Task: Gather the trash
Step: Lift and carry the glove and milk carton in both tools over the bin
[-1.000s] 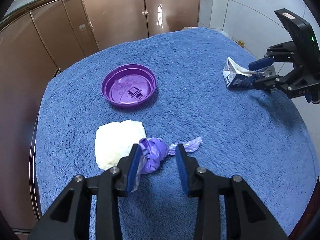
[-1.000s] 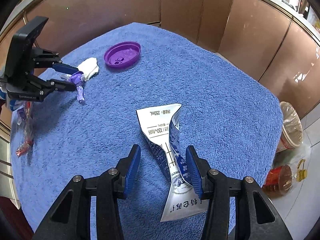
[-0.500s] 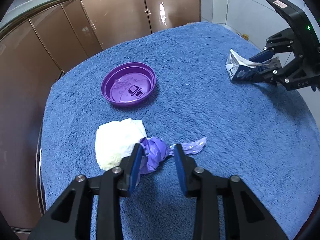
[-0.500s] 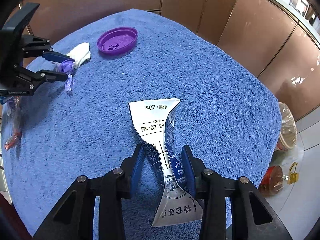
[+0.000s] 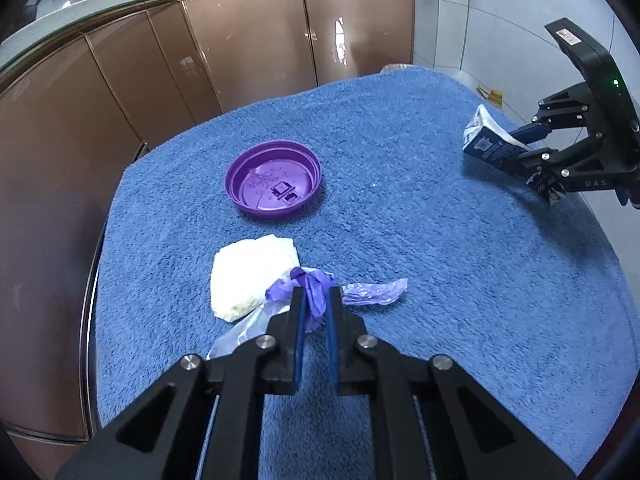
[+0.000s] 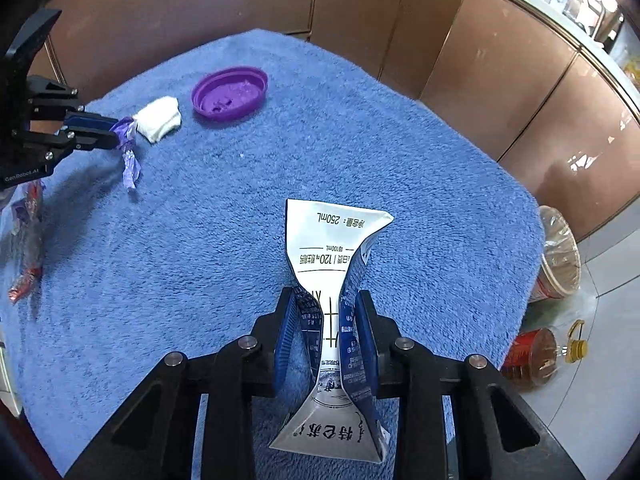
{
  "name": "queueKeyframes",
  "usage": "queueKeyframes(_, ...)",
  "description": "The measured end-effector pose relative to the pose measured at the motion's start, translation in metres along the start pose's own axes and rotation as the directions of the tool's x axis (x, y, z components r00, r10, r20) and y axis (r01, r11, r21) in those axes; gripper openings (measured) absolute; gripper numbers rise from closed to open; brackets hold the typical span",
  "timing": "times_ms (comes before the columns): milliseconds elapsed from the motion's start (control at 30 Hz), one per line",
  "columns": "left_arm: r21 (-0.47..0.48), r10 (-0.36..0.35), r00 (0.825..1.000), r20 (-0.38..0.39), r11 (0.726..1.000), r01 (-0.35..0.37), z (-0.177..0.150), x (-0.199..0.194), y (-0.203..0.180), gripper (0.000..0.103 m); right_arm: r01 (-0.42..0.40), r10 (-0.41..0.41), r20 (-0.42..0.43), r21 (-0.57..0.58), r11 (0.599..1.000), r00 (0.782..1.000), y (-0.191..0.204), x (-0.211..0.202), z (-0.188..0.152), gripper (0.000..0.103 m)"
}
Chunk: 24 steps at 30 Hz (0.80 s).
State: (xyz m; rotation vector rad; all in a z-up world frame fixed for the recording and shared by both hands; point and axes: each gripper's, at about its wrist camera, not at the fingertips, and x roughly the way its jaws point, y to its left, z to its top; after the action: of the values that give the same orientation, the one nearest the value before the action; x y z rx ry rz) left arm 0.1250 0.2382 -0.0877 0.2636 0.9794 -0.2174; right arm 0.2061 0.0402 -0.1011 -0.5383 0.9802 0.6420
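Observation:
My left gripper (image 5: 316, 300) is shut on a crumpled purple wrapper (image 5: 314, 294), lifted a little off the blue towel (image 5: 440, 280); its tail (image 6: 130, 164) hangs down in the right wrist view. My right gripper (image 6: 326, 316) is shut on a crushed white and blue milk carton (image 6: 332, 256), squeezed at its middle and held above the towel. The carton (image 5: 486, 144) and right gripper (image 5: 532, 148) show at the right of the left wrist view. A white crumpled tissue (image 5: 252, 276) lies beside the wrapper. A purple cup lid (image 5: 274, 186) lies upside down farther back.
Brown cabinet doors (image 5: 240, 60) surround the table. A red snack wrapper (image 6: 26, 256) lies at the towel's left edge in the right wrist view. On the floor to the right stand a plastic-covered tub (image 6: 558, 256) and an oil bottle (image 6: 536, 354).
Both grippers have closed: the left on the purple wrapper, the right on the milk carton, crushing its middle. Both items have lifted slightly off the towel.

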Motion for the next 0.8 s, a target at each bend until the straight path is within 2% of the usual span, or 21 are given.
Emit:
queueKeyframes(400,-0.05,0.011,0.996,0.087,0.999,-0.007,0.0,-0.052,-0.012,0.009,-0.045,0.032,0.149,0.083,0.996,0.988,0.002,-0.062,-0.023,0.029)
queueKeyframes(800,-0.159,-0.026,0.984,0.178,0.986,0.055,-0.007,-0.095,-0.026,0.009,-0.09,0.043,0.274,0.163,0.982,0.961,-0.001,-0.111,-0.062,0.028)
